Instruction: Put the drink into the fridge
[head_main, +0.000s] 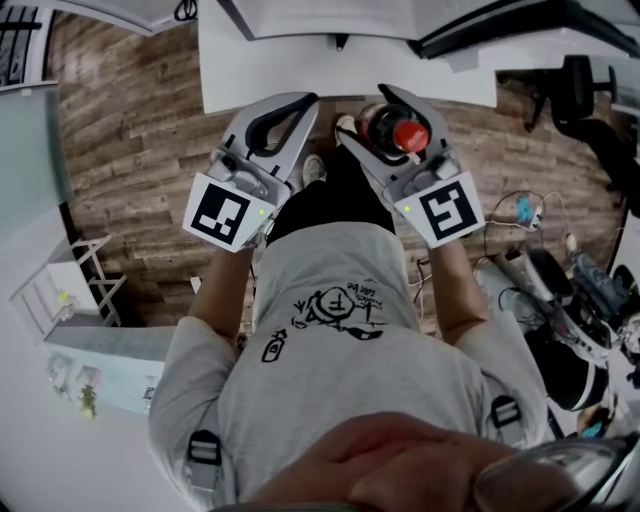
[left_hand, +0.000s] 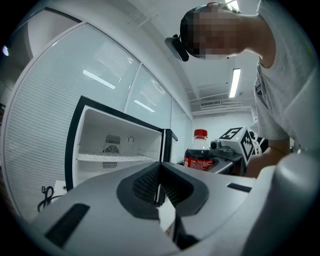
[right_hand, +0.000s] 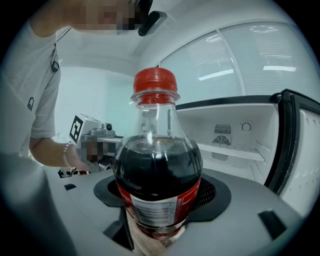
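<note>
The drink is a cola bottle (right_hand: 157, 170) with a red cap and red label, standing upright between the jaws of my right gripper (right_hand: 159, 197), which is shut on its lower body. In the head view the bottle (head_main: 400, 132) sits in the right gripper (head_main: 372, 115) ahead of the person's chest. My left gripper (head_main: 300, 105) is beside it at the same height, jaws closed tip to tip on nothing (left_hand: 159, 169). The fridge (right_hand: 235, 142) stands open ahead, white inside, with one bare shelf (left_hand: 115, 157) and a fan vent on its back wall.
The fridge's dark-framed door (right_hand: 295, 145) hangs open at the right of the right gripper view. Glass partition walls rise behind the fridge. On the wood floor, cables and equipment (head_main: 560, 290) lie at the right and a white rack (head_main: 70, 290) at the left.
</note>
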